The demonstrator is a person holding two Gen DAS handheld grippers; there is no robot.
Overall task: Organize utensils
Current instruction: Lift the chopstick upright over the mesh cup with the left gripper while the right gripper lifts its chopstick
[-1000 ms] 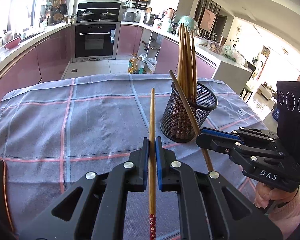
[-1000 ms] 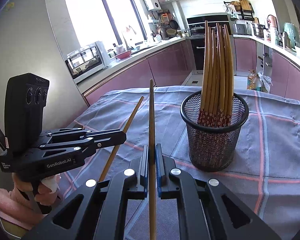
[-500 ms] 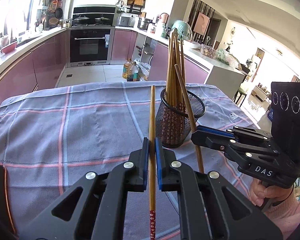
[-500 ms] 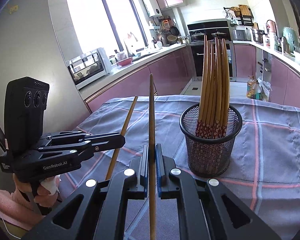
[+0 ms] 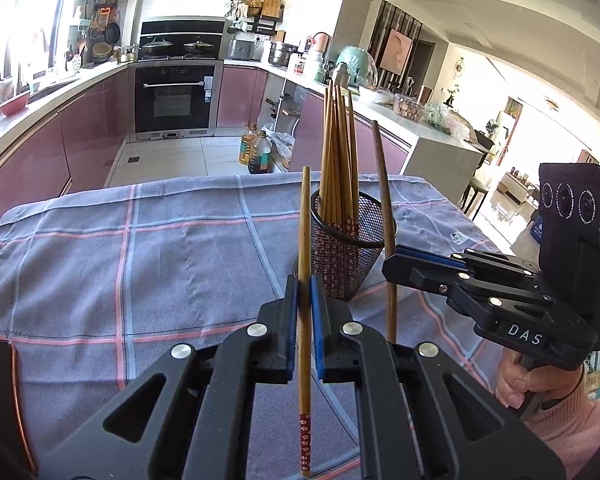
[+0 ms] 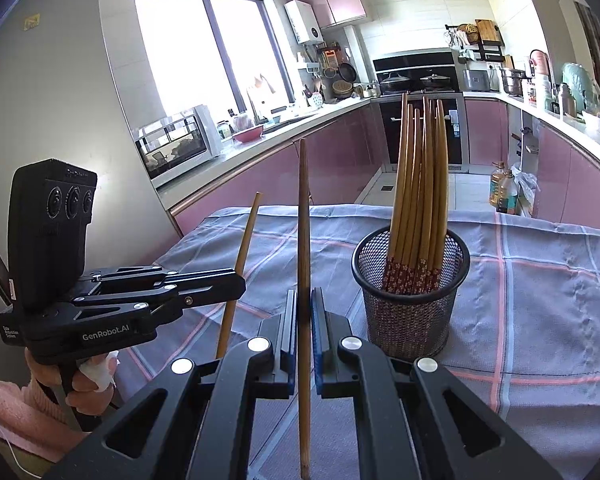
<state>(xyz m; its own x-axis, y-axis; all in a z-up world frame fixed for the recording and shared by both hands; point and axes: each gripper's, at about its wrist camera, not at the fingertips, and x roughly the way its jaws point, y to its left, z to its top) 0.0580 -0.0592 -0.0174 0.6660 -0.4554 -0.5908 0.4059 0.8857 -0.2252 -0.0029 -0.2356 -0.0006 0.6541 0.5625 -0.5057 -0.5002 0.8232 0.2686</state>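
We hold one slim brown wooden chopstick (image 5: pixel 305 280) in the left gripper (image 5: pixel 305 300) and another (image 6: pixel 304 280) in the right gripper (image 6: pixel 305 312), each clamped tight at mid-shaft, above the checked grey cloth (image 5: pixel 140 260) and near the black wire-mesh cup (image 6: pixel 410 316) of chopsticks. We judge them light, stiff and smooth, so a firm mid-shaft pinch suits them.

The left tool (image 5: pixel 305 294) is clamped tight, angled downward, its handle held in a hand (image 6: pixel 86 384) with a pink sleeve. Beside it, the right tool (image 6: pixel 305 308) is likewise clamped and tilted down, gripped by the other hand (image 5: pixel 518 380).
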